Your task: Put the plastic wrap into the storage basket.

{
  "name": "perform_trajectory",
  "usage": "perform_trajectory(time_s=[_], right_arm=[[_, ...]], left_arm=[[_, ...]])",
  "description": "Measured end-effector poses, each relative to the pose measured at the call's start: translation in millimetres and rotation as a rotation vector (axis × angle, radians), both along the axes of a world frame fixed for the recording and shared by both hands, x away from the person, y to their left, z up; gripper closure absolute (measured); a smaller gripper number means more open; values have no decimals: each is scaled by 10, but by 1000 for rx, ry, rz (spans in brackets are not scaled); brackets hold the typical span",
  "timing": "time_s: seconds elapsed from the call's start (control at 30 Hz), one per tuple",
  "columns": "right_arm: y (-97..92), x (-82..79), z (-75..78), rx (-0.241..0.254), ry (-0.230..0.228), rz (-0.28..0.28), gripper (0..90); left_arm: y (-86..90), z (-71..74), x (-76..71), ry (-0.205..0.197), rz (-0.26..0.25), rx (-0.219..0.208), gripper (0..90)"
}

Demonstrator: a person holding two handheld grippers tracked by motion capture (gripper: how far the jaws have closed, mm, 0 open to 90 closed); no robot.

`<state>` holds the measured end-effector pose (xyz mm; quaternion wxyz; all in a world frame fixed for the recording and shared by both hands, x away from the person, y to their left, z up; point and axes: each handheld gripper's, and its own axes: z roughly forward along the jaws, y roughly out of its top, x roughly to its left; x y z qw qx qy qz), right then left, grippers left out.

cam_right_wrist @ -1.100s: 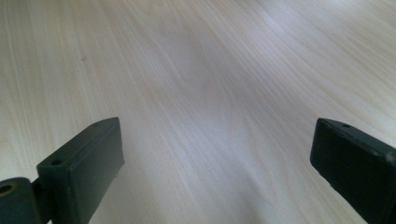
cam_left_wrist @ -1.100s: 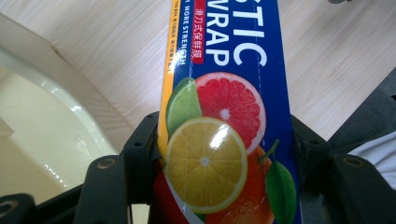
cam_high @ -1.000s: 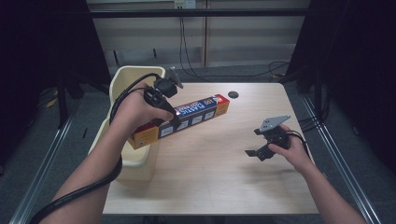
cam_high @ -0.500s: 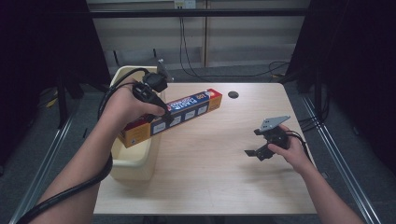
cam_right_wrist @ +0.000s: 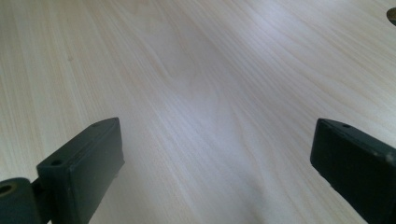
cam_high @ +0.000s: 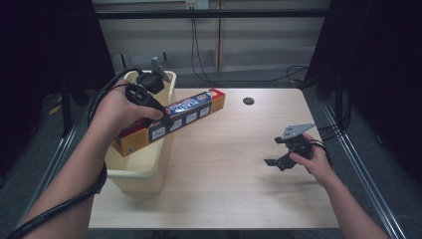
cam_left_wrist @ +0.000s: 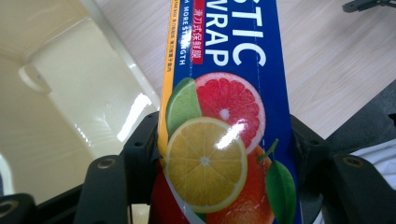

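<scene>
A long blue and orange plastic wrap box (cam_high: 171,119) with citrus fruit printed on it (cam_left_wrist: 224,140) hangs tilted in the air, its lower end over the cream bin (cam_high: 144,172). My left gripper (cam_high: 164,118) is shut on the box's middle, a jaw pressed on each side of it in the left gripper view. The box's red far end reaches out over the table. My right gripper (cam_high: 276,158) rests low over the wooden table (cam_high: 234,164) at the right, open, with nothing between its fingers (cam_right_wrist: 81,165).
The cream bin stands at the table's left edge. A dark round hole (cam_high: 248,101) sits in the tabletop near the back. Cables hang behind the table, and a metal rail (cam_high: 358,164) runs along its right side.
My left gripper has carried the box leftward and back, so that its lower end now hangs over the bin. The right gripper has stayed put.
</scene>
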<state>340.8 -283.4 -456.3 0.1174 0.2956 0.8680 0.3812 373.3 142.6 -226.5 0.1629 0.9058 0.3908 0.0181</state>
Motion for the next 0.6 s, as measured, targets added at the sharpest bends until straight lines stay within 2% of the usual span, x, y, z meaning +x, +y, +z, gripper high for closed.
perform_trajectory(time_s=[0.07, 0.13, 0.2, 0.37, 0.6], right_arm=[[0, -2, -5, -3, -1, -4, 23], [-2, 1, -15, -2, 1, -2, 23], [-5, 3, -30, -6, 3, -1, 23], [-3, 4, -39, -9, 2, -4, 23], [7, 10, -56, -17, -1, -1, 23]], left_arm=[[51, 7, 7, 3, 20, -11, 403], [86, 25, 12, 5, 25, -6, 403], [127, 31, 15, 12, 44, -23, 403], [232, 72, 34, 6, 83, -21, 403], [349, 170, 46, -4, 109, -22, 403]])
